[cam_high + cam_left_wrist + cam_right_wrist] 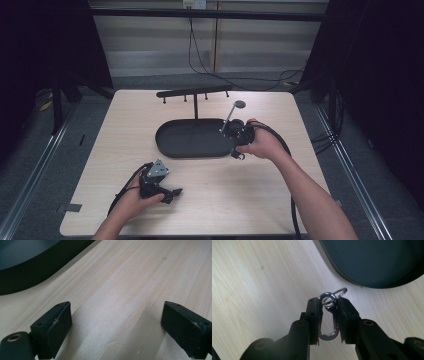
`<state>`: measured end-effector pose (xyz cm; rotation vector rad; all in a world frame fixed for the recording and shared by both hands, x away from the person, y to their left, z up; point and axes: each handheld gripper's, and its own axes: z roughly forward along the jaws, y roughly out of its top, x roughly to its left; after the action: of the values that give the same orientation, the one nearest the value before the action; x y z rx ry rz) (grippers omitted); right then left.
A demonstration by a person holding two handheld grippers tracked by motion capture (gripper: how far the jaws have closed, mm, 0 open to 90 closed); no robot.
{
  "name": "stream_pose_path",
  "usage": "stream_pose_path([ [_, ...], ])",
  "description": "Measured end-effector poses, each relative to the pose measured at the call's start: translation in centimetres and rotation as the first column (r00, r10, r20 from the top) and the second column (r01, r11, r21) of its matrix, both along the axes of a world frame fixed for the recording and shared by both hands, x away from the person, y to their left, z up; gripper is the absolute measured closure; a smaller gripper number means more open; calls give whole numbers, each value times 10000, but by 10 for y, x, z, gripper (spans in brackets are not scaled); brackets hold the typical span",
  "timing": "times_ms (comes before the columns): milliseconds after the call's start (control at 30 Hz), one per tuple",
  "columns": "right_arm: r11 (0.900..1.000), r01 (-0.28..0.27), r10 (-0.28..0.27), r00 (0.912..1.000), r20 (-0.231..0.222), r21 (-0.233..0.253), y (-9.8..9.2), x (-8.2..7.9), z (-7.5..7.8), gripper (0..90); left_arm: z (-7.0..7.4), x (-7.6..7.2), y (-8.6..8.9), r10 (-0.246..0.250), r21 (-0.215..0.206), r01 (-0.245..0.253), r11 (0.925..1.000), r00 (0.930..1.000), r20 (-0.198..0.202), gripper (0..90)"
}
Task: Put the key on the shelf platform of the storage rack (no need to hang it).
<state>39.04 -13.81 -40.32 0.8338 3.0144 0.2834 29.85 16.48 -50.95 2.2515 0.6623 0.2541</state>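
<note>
Right gripper view: right claw [329, 315] pinching snap hook [328, 320] lengthwise between jaws, ringed end toward nearby black tray [372, 262]; left claw [115, 327] spread over bare worktop [130, 277], farther from tray.

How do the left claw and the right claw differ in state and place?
The left claw stands wide open and holds nothing; the right claw is shut on a metal snap hook. The left claw is near the table's front edge; the right claw is beside the black tray. Both have black jaws.

tray [172, 145] mid-table | rack [194, 92] behind | clip [329, 317] by tray's right
</note>
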Motion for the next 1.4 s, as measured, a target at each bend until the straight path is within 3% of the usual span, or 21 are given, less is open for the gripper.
stream_pose_path([
  [433,9998,184,-184,9998,-48,119,4,6,0,724,0,0,0,-14,0,14,10000,10000,-8,96],
  [1000,9999,136,-135,9999,27,-81,9,21,0,724,0,0,0,-27,-21,27,10000,10000,1,95],
  [1400,9999,161,-161,9996,244,-9,14,29,5,723,0,0,0,-25,-2,25,10000,10000,7,95],
])
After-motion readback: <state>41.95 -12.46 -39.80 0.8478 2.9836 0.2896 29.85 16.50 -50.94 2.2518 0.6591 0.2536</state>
